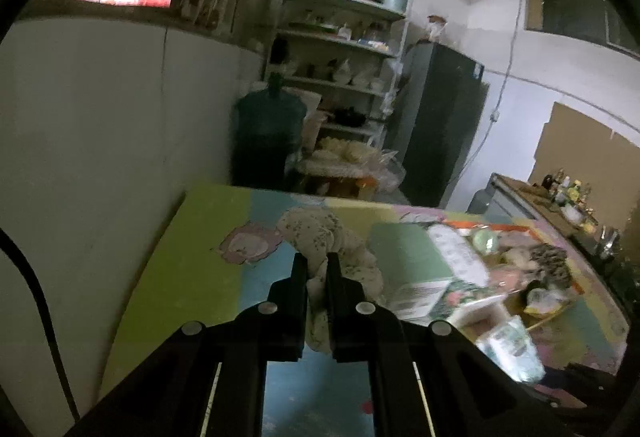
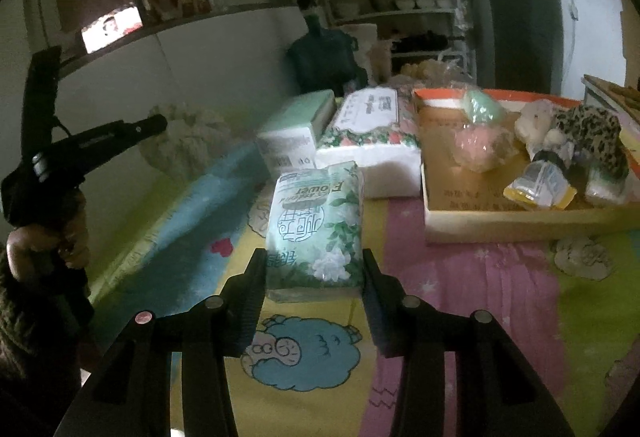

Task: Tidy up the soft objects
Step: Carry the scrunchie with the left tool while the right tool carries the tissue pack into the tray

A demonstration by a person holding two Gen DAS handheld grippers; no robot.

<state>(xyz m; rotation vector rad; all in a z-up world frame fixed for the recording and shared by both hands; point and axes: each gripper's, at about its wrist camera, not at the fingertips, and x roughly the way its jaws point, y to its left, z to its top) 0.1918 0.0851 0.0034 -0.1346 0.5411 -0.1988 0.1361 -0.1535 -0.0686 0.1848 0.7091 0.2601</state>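
- Gripping a twisted bundle of speckled cloth, the left gripper has its fingers pinched nearly together on a narrow neck of fabric, while the bulk of the bundle spills ahead of the fingertips and to their right.
- Slipping is the main worry there: only a thin rope of cloth sits between the fingers, so a quick swing could let the loose folds pull free or unravel onto the counter.
- Trailing folds hang below and beyond the fingers and could drag across the patterned mat, I judge, or catch the packs lying further right.
- Standing spread, the right gripper has one finger on either side of the near end of a green floral tissue pack; whether the pads touch the wrapper I cannot tell.
- Closing on that pack could go badly because the film looks slick and the filling squashy, so it may squirt forward toward the white floral pack just beyond it.
- Crowding matters too: a pale green boxy pack lies ahead-left of the fingers and a shallow cardboard box ahead-right, already holding a leopard-print plush and crinkly sachets.
- Textures differ: cloth limp and crumpled, packs pillowy rectangles in glossy wrap, box stiff and flat-walled.
- Blurring softens both views, so fine edges are uncertain.
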